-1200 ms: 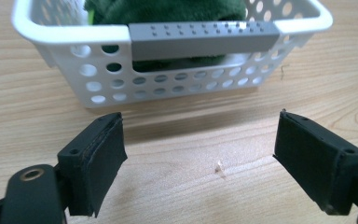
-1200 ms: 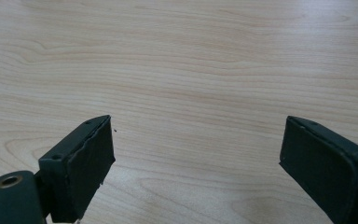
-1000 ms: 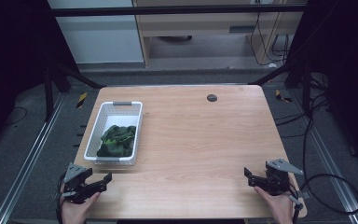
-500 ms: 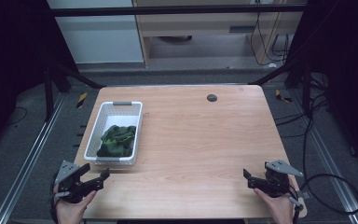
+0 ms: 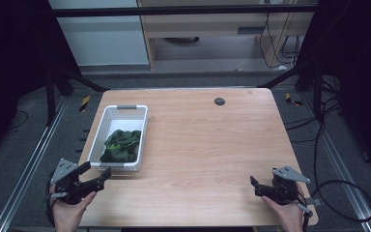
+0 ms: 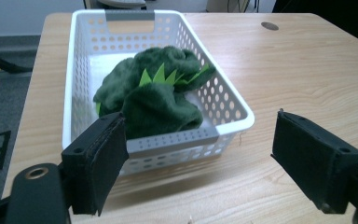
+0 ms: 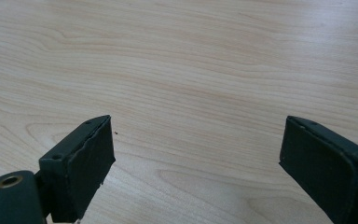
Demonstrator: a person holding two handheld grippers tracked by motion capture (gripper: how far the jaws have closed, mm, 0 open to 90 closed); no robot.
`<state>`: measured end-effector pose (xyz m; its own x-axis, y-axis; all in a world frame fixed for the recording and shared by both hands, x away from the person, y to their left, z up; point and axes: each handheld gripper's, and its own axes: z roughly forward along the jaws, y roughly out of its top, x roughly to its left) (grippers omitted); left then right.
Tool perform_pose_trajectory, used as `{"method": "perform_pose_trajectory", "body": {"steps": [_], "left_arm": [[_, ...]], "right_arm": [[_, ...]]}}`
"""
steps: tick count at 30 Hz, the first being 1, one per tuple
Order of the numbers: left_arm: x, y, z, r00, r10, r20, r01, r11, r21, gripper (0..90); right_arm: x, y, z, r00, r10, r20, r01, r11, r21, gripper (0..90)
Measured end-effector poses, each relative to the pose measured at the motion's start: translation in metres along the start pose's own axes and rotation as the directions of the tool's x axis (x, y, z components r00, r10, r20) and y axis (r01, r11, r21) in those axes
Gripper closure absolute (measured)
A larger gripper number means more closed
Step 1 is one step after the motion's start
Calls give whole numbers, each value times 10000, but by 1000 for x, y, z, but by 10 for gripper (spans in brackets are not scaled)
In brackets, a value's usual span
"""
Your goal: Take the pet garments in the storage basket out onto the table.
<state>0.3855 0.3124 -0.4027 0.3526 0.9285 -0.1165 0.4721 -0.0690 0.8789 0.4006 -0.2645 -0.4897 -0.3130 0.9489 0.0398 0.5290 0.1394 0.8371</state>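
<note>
A white perforated basket (image 5: 99, 136) (image 6: 223, 107) stands on the left part of the wooden table (image 5: 203, 145). Inside it lies a crumpled dark green plush toy (image 5: 121, 146) (image 6: 156, 95) with light green felt spikes. My left gripper (image 5: 95, 175) (image 6: 205, 163) is open, held near the table's front left corner just short of the basket's near wall, nothing between its pads. My right gripper (image 5: 255, 186) (image 7: 200, 172) is open too, low over bare wood at the front right corner, empty.
A small dark round grommet (image 5: 219, 101) (image 6: 269, 26) sits near the table's far edge. Cables (image 5: 328, 145) trail on the floor to the right. Metal rails (image 5: 24, 179) run along the floor on the left. A cabinet (image 5: 207, 29) stands behind the table.
My left gripper has drifted slightly left and toward the front corner, then turned up toward the basket. The right gripper has barely moved.
</note>
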Motion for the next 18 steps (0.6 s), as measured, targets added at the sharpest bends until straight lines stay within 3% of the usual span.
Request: {"method": "perform_pose_trajectory", "body": {"steps": [11, 18], "left_arm": [[8, 19, -7, 10000, -66, -27, 65, 9992, -405, 168], [14, 28, -3, 9999, -116, -77, 113, 9991, -407, 168]], "right_arm": [[-1, -1, 0, 9999, 101, 40, -101, 9999, 22, 99], [-3, 0, 0, 10000, 53, 67, -53, 10000, -38, 99]]}}
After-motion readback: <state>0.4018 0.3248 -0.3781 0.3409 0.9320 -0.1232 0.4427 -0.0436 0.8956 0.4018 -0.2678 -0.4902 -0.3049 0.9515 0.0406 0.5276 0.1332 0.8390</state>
